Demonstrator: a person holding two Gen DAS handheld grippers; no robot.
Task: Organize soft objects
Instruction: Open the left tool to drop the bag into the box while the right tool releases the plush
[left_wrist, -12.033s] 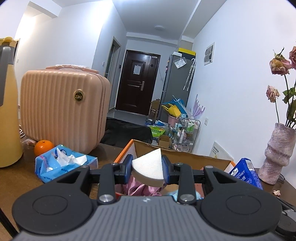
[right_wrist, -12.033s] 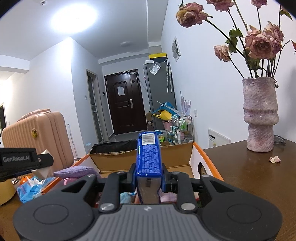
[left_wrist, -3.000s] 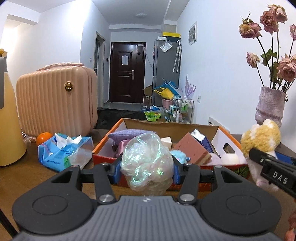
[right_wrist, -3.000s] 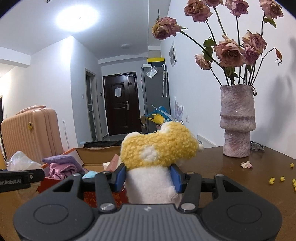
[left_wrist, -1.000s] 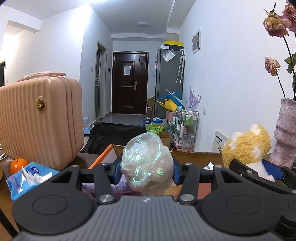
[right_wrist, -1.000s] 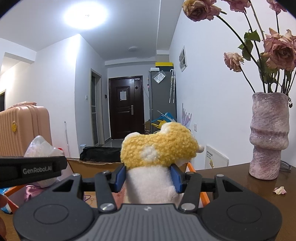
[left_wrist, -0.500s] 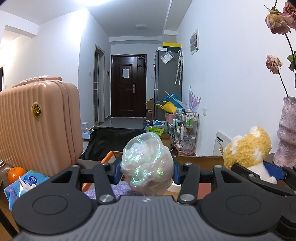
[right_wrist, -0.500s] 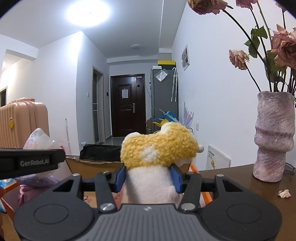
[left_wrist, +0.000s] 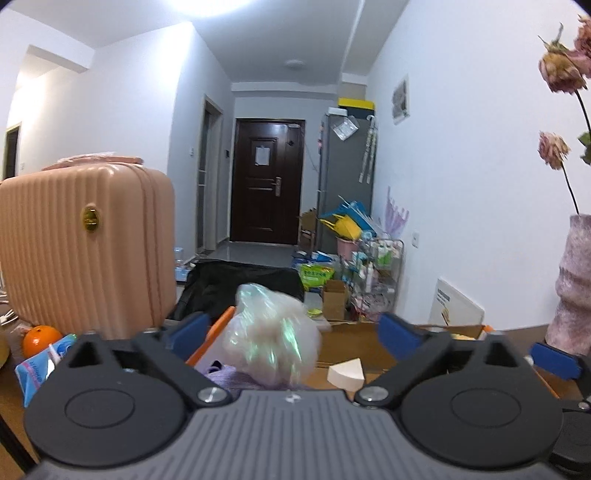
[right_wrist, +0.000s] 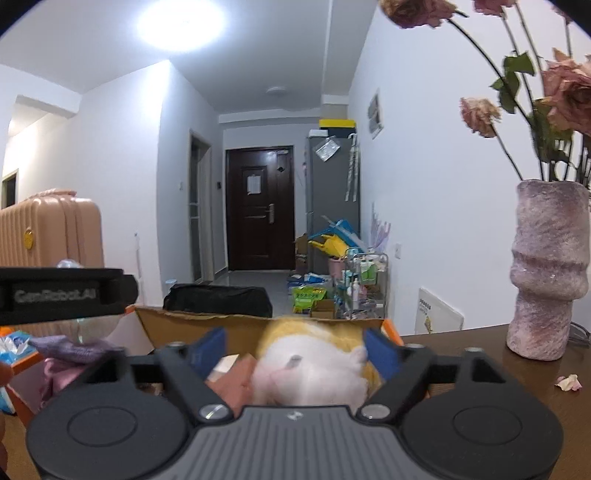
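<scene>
My left gripper (left_wrist: 291, 334) is opening wide above the cardboard box (left_wrist: 347, 345). The iridescent plastic ball (left_wrist: 271, 341) sits blurred between the spread blue pads, touching neither, over purple cloth (left_wrist: 236, 376) and beside a white foam wedge (left_wrist: 345, 374). My right gripper (right_wrist: 295, 349) is opening too over the same box (right_wrist: 207, 325). The yellow and white plush toy (right_wrist: 314, 363) is blurred and tipped low between its pads, free of the left pad. The left gripper's black side (right_wrist: 62, 295) crosses the right wrist view.
A pink suitcase (left_wrist: 85, 247), an orange (left_wrist: 38, 338) and a blue tissue pack (left_wrist: 40, 365) stand left of the box. A pink vase (right_wrist: 546, 291) of dried roses stands right on the brown table (right_wrist: 517, 373), with a petal (right_wrist: 569, 382) near it.
Both grippers have gone from shut to open. The plastic ball and the plush toy have come loose and dropped lower towards the box. Neither hand has shifted.
</scene>
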